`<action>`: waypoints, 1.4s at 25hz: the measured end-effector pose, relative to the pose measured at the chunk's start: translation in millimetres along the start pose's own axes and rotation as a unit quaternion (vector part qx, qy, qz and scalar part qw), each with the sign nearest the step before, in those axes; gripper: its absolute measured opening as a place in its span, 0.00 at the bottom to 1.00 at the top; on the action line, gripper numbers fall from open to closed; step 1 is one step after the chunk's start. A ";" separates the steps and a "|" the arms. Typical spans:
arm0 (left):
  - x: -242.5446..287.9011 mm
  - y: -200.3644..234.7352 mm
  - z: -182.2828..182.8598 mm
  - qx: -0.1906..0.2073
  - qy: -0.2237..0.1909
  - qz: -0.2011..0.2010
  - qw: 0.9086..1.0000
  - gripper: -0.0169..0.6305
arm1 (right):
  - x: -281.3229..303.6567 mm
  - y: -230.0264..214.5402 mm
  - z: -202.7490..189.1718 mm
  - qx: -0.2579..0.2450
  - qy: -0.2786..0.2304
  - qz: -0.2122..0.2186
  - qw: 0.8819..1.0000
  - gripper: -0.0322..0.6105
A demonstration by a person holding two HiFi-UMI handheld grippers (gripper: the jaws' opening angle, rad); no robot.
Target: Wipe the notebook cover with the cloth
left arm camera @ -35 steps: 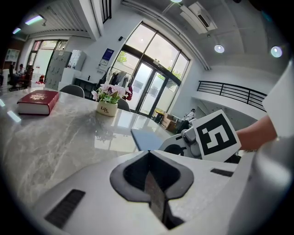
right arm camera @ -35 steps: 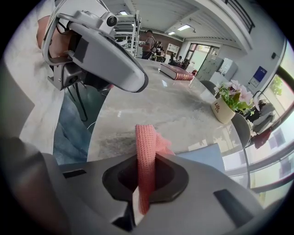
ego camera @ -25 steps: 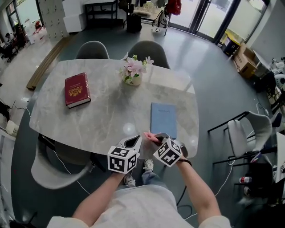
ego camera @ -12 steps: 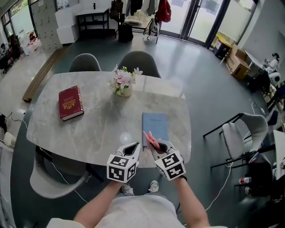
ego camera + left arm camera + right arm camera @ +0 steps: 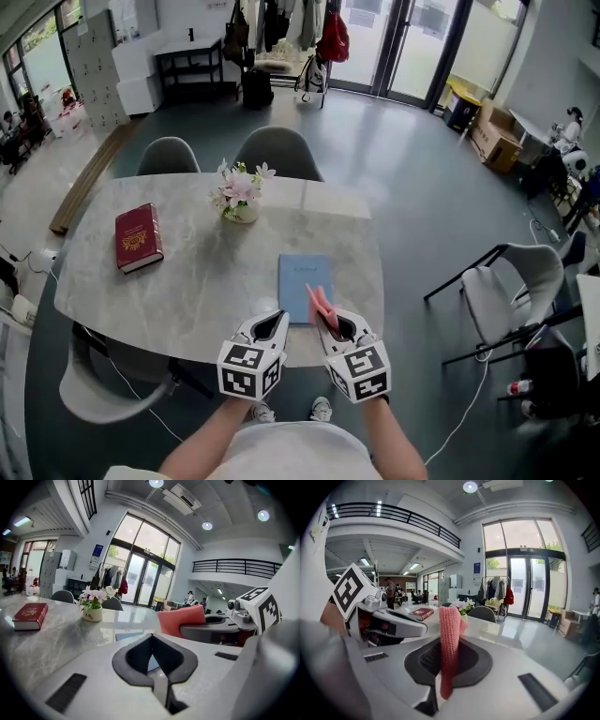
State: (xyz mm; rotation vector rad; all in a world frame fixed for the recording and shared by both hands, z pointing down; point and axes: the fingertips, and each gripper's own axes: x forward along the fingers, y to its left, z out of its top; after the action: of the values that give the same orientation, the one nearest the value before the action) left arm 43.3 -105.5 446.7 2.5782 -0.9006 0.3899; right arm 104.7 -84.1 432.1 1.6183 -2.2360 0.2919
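Two grippers hover at the near edge of the grey marble desk [image 5: 178, 281]. On the right gripper [image 5: 334, 326], fingers pinch the limp pink knitted cloth [image 5: 317, 302]; the left gripper [image 5: 274, 322] has its fingers together, empty. Just beyond, the thin pale-blue notebook [image 5: 300, 270] looks light and likely to slide: pin a corner.

Red book [image 5: 138, 237] and flower pot [image 5: 239, 195] stand well apart on marble table [image 5: 187, 281]
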 end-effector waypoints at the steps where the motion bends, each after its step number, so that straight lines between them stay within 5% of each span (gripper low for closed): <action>1: 1.3 -5.7 2.3 0.004 -0.003 0.002 1.000 0.04 | -6.6 -5.7 1.5 0.007 -0.008 -0.004 1.000 0.07; 17: 11.0 -69.8 18.1 0.031 -0.027 0.004 0.999 0.04 | -69.1 -58.3 3.7 0.060 -0.067 -0.017 0.996 0.07; 35: 8.6 -68.6 15.1 0.027 -0.024 0.014 0.999 0.04 | -63.4 -50.4 4.6 0.048 -0.071 0.007 0.996 0.07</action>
State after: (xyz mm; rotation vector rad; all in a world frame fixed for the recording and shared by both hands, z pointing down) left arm 95.7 -67.1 418.7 2.6364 -0.9563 0.3669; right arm 169.1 -46.8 399.9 1.7238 -2.3720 0.3017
